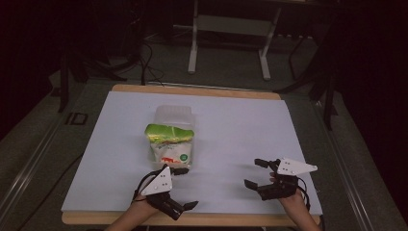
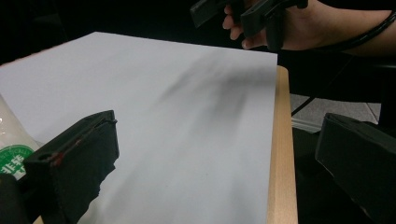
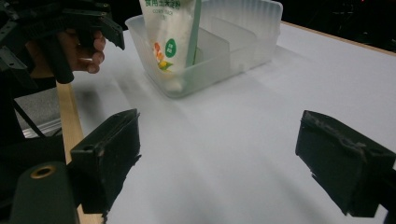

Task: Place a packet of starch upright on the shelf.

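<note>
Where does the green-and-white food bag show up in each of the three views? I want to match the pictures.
High view: the bag stands in the clear plastic bin, left of centre on the white table cover.
Left gripper view: a sliver of the bag with its green round label at the left edge.
Right gripper view: the bag at top centre, in the near end of the bin.
Shared landmark: the table's wooden edge.

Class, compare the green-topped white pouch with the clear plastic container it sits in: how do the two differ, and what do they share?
The green-topped white pouch is opaque and printed; the clear plastic container is see-through and plain. The pouch is soft and crinkled; the container is rigid, with ribbed walls and a divider. The pouch stands taller, rising above the container's rim. Both rest on the white table sheet, untouched by either claw.
</note>
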Demonstrator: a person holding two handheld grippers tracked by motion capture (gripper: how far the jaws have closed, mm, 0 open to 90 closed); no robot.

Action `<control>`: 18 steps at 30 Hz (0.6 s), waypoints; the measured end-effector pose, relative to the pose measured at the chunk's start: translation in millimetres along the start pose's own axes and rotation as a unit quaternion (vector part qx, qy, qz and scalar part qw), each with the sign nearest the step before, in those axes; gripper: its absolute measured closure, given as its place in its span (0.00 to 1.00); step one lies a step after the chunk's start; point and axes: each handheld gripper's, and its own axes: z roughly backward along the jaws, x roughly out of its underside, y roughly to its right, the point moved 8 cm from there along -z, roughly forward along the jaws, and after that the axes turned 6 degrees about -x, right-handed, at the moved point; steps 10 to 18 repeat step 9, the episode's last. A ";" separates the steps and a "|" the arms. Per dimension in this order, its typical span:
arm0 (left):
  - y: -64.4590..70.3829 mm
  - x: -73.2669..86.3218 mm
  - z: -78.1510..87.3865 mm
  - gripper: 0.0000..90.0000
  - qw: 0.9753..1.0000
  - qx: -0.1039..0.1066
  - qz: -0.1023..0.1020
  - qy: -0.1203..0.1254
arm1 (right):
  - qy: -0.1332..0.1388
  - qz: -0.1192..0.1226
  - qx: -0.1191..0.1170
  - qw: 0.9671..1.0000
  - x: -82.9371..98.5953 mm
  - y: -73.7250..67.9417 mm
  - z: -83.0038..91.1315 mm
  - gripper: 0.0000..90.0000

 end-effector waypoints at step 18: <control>0.4 0.2 0.4 0.00 1.000 0.000 -0.002 0.000 | 0.000 0.002 -0.001 1.000 0.1 0.9 0.7 0.15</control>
